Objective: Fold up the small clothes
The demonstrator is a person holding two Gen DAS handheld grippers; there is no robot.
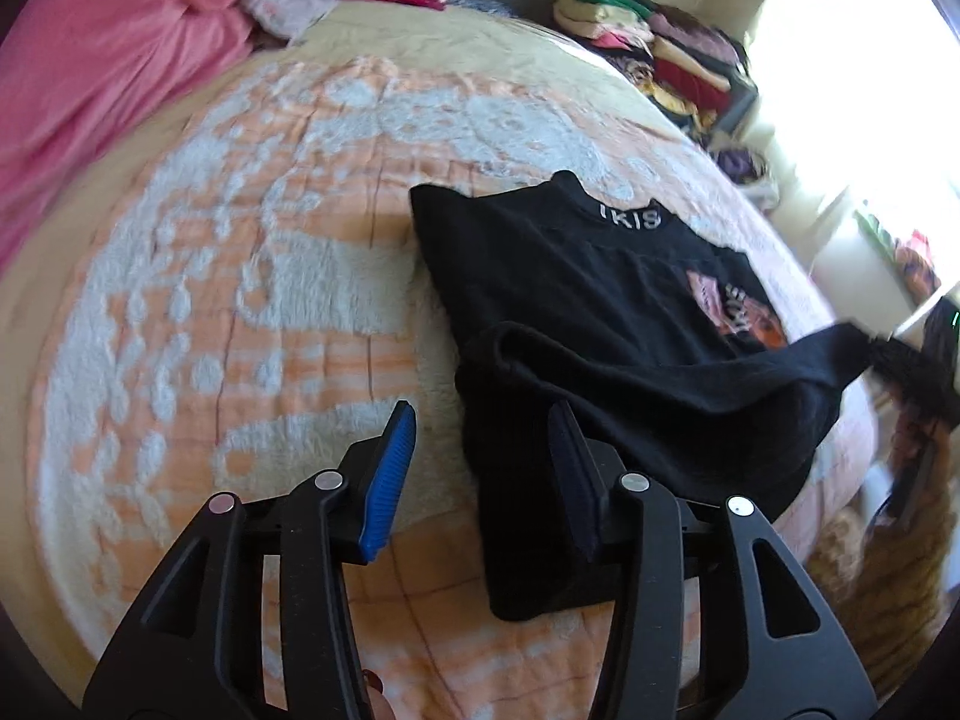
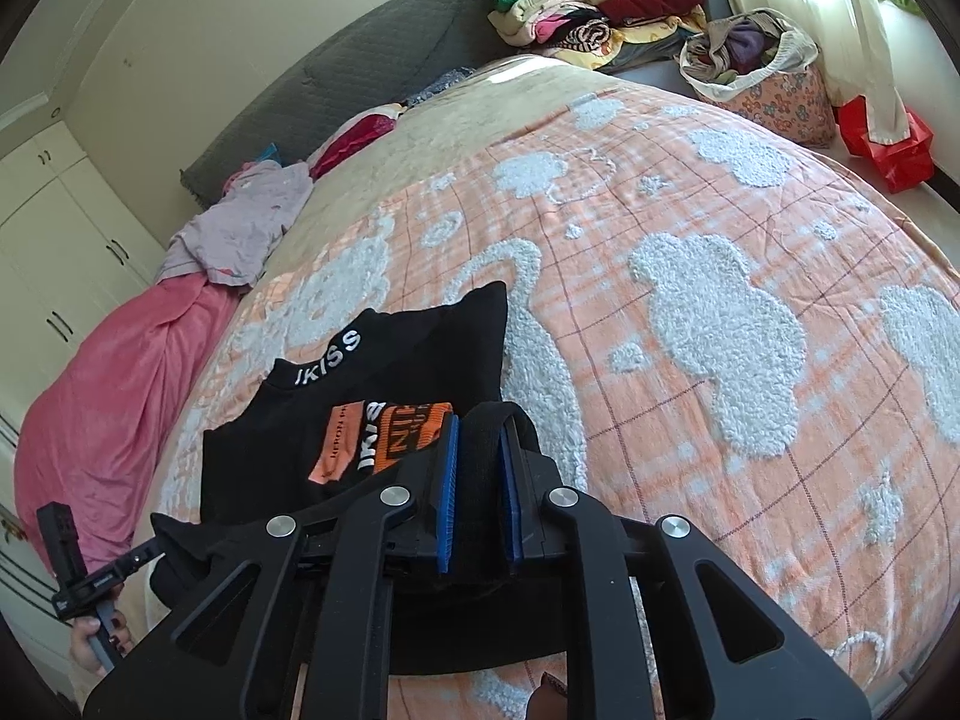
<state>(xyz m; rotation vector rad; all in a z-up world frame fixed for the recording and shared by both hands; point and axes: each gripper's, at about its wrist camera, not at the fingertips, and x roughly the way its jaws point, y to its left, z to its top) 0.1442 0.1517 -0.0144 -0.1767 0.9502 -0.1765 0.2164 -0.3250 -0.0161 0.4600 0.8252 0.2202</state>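
A black shirt (image 1: 570,276) with white "IKISS" lettering on the collar and an orange print lies on the bed's orange and white fleece cover (image 1: 240,300). Its lower part is folded up over the body. My left gripper (image 1: 483,408) is open just above the near left corner of that fold. The black cloth lies against the right finger and the blue left pad (image 1: 390,474) is free. In the right wrist view my right gripper (image 2: 480,420) is shut on a bunched edge of the shirt (image 2: 390,372), held over the print.
A pink blanket (image 1: 90,72) lies along the bed's left side, with crumpled pale clothes (image 2: 240,228) near the grey headboard (image 2: 360,72). Stacks of folded clothes (image 2: 600,6), a floral bag of laundry (image 2: 762,78) and a red bag (image 2: 888,144) stand beyond the bed.
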